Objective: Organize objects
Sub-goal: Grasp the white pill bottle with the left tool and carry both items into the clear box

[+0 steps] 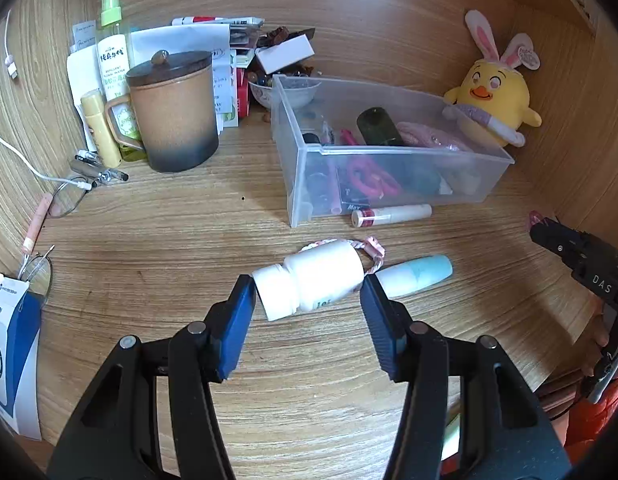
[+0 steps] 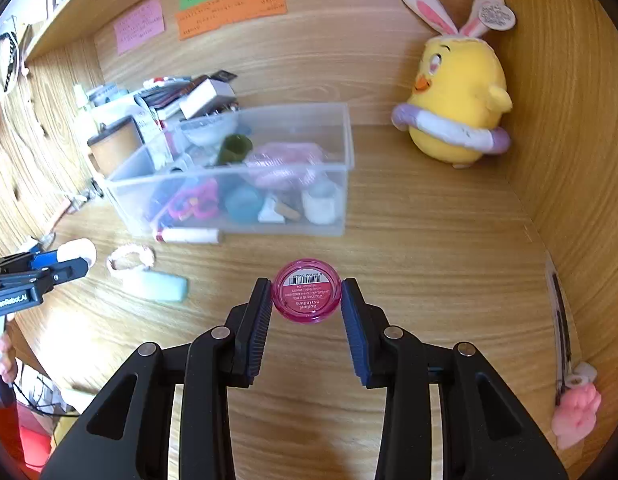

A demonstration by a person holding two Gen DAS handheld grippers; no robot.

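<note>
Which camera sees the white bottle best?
The left wrist view: the white bottle fills the middle, sideways between the left tongs, cap and label showing. The right wrist view shows only a blurry white bit at its left edge.

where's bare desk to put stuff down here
Free: the wood between the clear bin and the plush chick, and the near desk ahead of the brown mug. Crowded: the back left corner behind that mug, and around the blue tube.
</note>
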